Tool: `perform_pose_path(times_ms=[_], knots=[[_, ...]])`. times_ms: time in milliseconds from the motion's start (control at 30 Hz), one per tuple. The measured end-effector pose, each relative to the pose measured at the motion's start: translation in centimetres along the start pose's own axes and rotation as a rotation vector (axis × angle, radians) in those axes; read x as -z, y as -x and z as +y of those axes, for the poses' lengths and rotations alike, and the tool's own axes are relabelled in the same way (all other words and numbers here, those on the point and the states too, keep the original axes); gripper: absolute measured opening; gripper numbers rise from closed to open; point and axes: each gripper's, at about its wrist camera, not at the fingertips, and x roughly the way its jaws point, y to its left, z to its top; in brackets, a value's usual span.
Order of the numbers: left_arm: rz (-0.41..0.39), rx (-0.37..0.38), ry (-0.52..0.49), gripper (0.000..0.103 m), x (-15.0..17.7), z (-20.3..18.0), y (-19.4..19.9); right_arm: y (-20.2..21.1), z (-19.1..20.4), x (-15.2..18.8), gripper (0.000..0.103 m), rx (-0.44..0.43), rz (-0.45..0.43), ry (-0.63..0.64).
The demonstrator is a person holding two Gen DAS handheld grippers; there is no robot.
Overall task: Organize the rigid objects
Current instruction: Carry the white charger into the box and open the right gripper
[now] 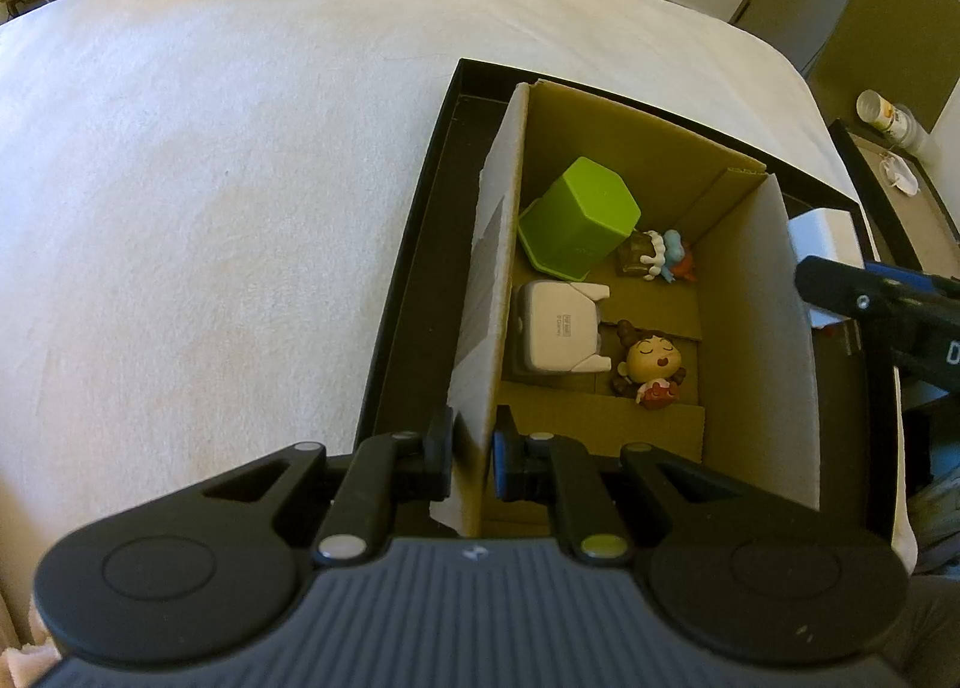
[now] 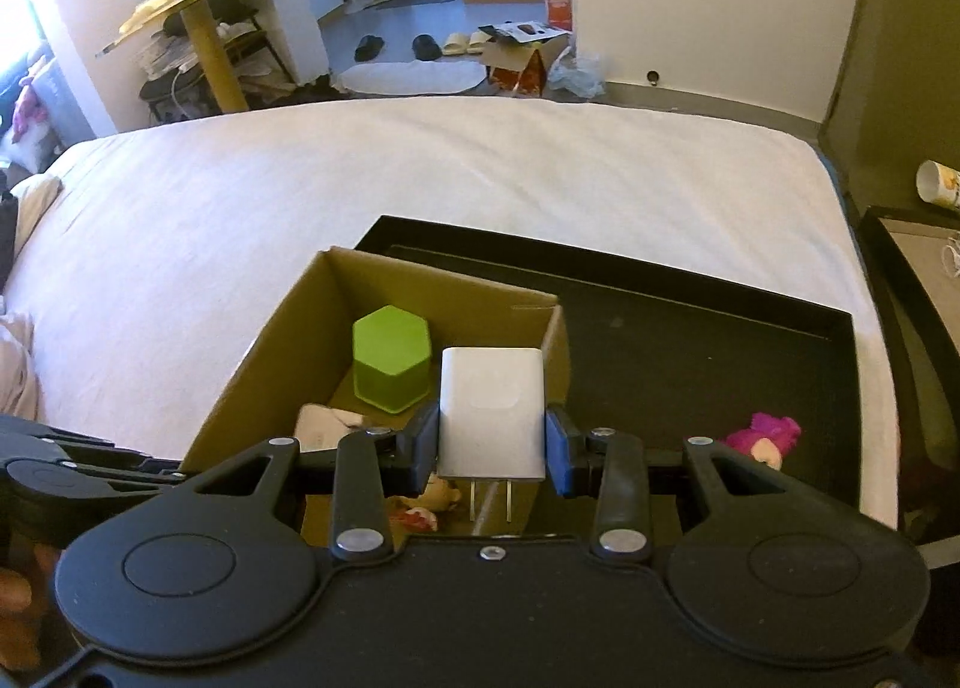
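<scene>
Right gripper [image 2: 492, 451] clamps white charger [image 2: 491, 412], left gripper [image 1: 471, 463] pinches cardboard box [image 1: 624, 148] wall, black tray [image 2: 690, 328] on white bed [image 2: 420, 166], cluttered room.

Two close downward views, shared cardboard box [image 1: 630, 196]

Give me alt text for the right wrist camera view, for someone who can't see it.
The right gripper holds a white wall charger, prongs pointing down, above the near right corner of an open cardboard box. The box holds a green hexagonal container and sits on a black tray on a white bed, with a pink plush toy on the tray.
</scene>
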Motion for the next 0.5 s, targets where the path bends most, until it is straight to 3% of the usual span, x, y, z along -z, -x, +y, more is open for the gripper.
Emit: perform_pose_path(times_ms=[500], knots=[[-0.001,0.018,0.009,0.012,-0.1,0.4,-0.1,-1.9,2.9,0.0,0.037,-0.012,0.045,0.054]])
